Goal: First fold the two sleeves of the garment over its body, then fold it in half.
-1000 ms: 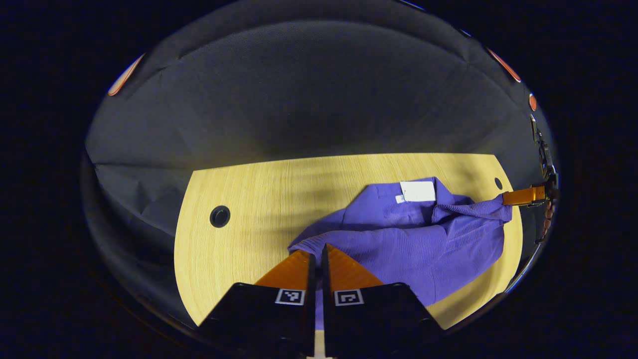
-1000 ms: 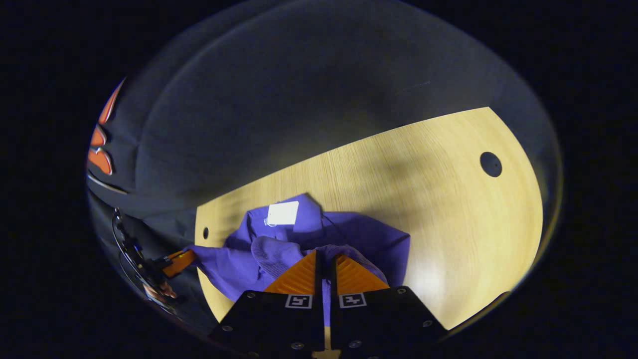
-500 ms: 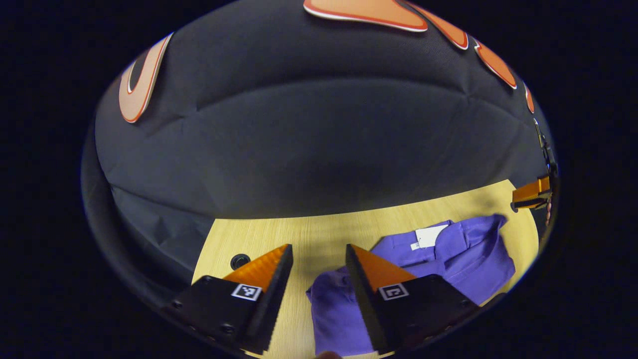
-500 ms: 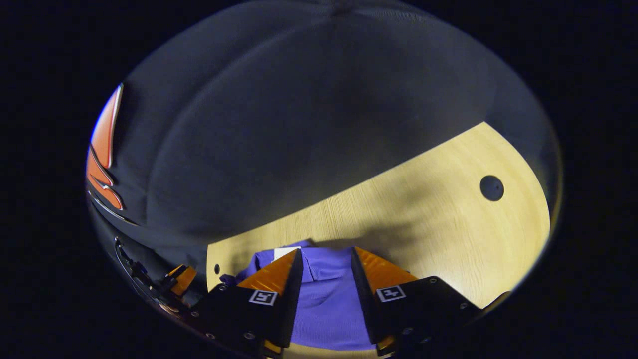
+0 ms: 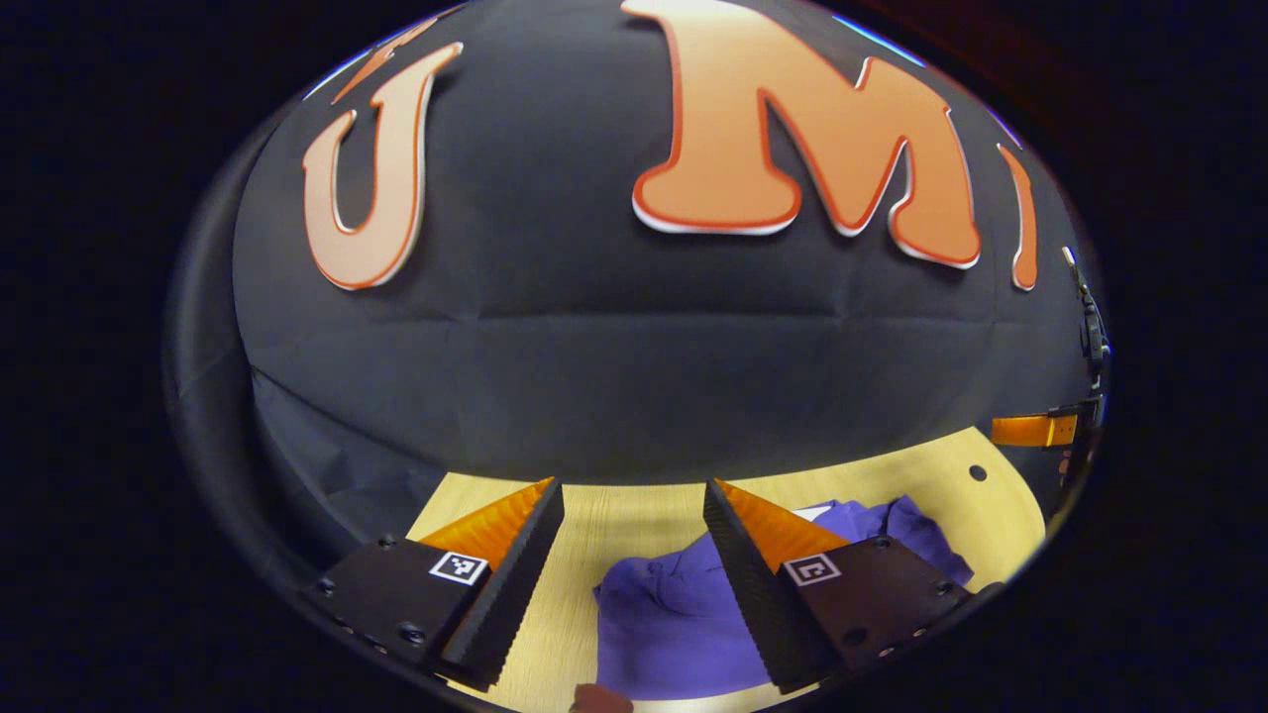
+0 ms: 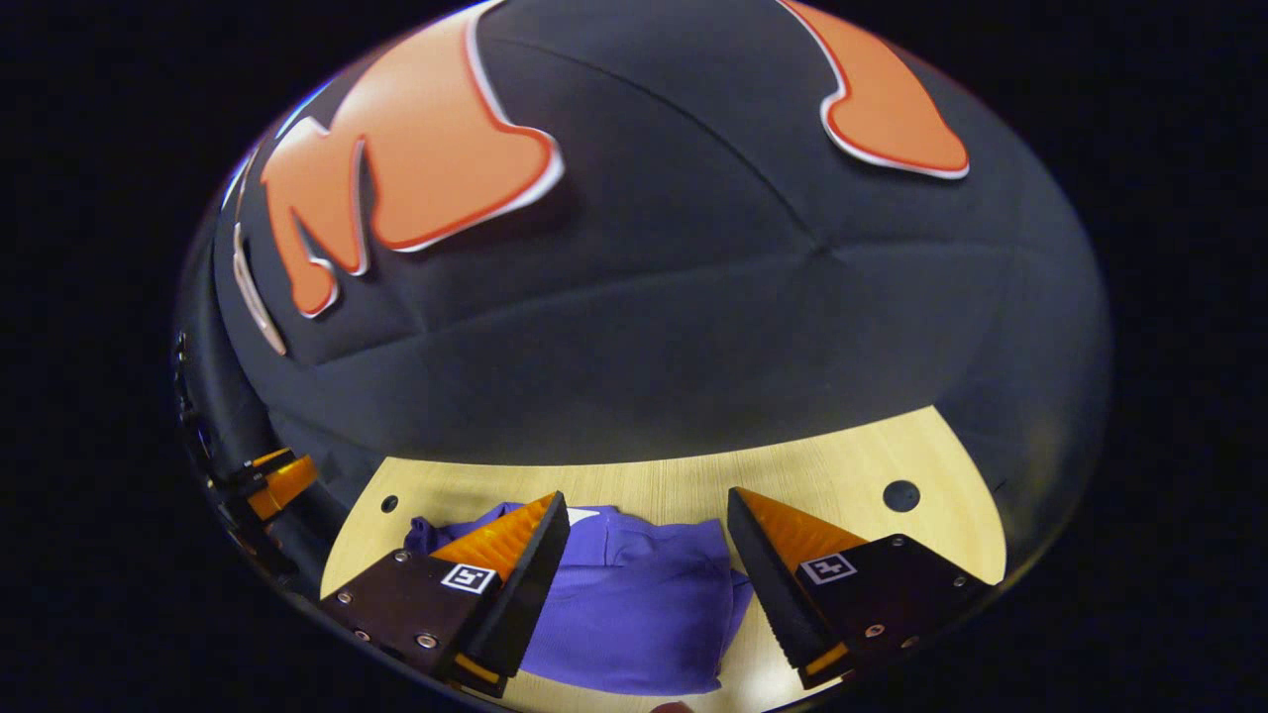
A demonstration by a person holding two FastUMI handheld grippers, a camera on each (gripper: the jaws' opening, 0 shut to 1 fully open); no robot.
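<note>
1. Garment [image 5: 684, 619], purple and bunched, lies on the worktop [image 5: 634, 510] at 6 o'clock in both views.
2. Left claw [image 5: 634, 515] gapes wide, holding nothing.
3. Right claw [image 6: 649, 525] likewise spread, empty, above the cloth.

- My left gripper view rides behind the left gripper [image 5: 634, 510], looking forward and tilted up, so the booth wall [image 5: 634, 376] takes most of it; the table [image 5: 634, 515] sits low, just past the fingertips
- My right gripper view sits likewise behind the right gripper [image 6: 644, 525]; same upward tilt
- Both share the table and the purple garment [image 5: 674, 614] ahead; each catches the other gripper at its edge
</note>
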